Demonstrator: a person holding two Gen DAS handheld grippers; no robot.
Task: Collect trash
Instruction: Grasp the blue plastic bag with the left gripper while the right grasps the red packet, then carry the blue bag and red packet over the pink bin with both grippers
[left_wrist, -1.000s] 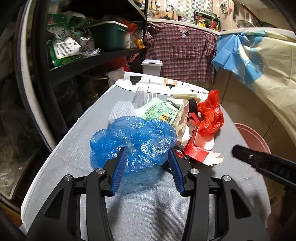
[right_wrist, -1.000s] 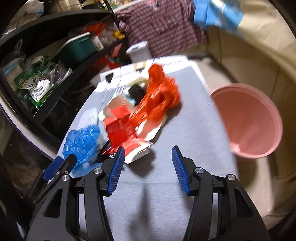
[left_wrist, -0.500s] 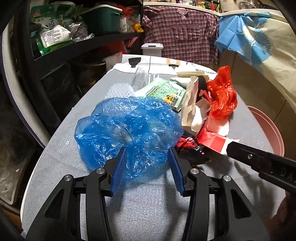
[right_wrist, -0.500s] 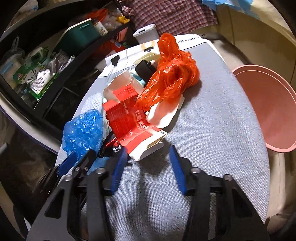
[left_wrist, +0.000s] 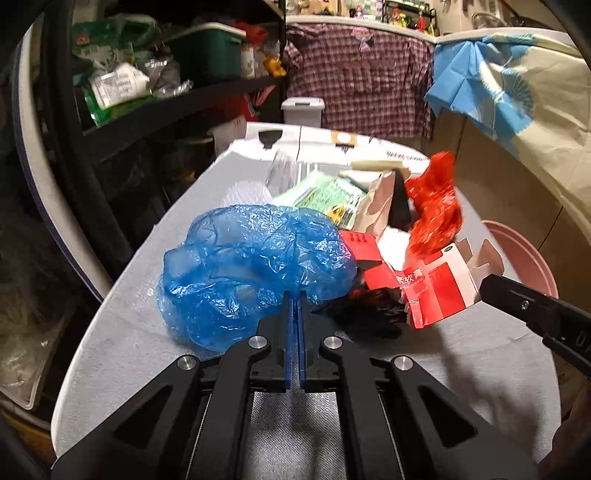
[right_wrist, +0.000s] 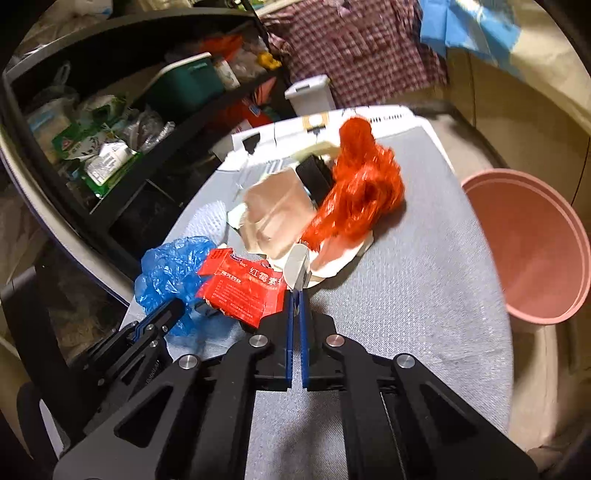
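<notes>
The grey tabletop (left_wrist: 122, 343) fills the middle of both views, with a dark shelving unit (left_wrist: 155, 110) packed with packets and a green bin along the upper left of each frame. The pink bucket (right_wrist: 532, 251) shows almost whole at the right edge of the right wrist view, open mouth facing the camera, while the left wrist view catches only a slice of its rim at the right. A checked cloth (left_wrist: 354, 85) and a blue-and-cream patterned cloth (left_wrist: 509, 96) hang across the top of the left wrist view; the right wrist view shows them blurred. The blue plastic bag (left_wrist: 255, 269) is large and central in the left wrist view but small and low left in the right wrist view. The orange-red plastic bag (right_wrist: 362, 188) sits crumpled in the upper middle of the right wrist view, lying against a pale brown paper piece (right_wrist: 277, 214). A green printed packet (left_wrist: 325, 195) behind the blue bag appears only in the left wrist view. The red and white carton (right_wrist: 243, 288) is torn open, just right of the blue bag. The left gripper (left_wrist: 294, 295) points down at the tabletop from the lower centre of its frame, its fingers pressed together on a fold of the blue plastic bag's near edge. The right gripper (right_wrist: 295, 291) likewise tilts downward, its fingers closed on a flap of the red and white carton, which hangs tilted at their tips.
</notes>
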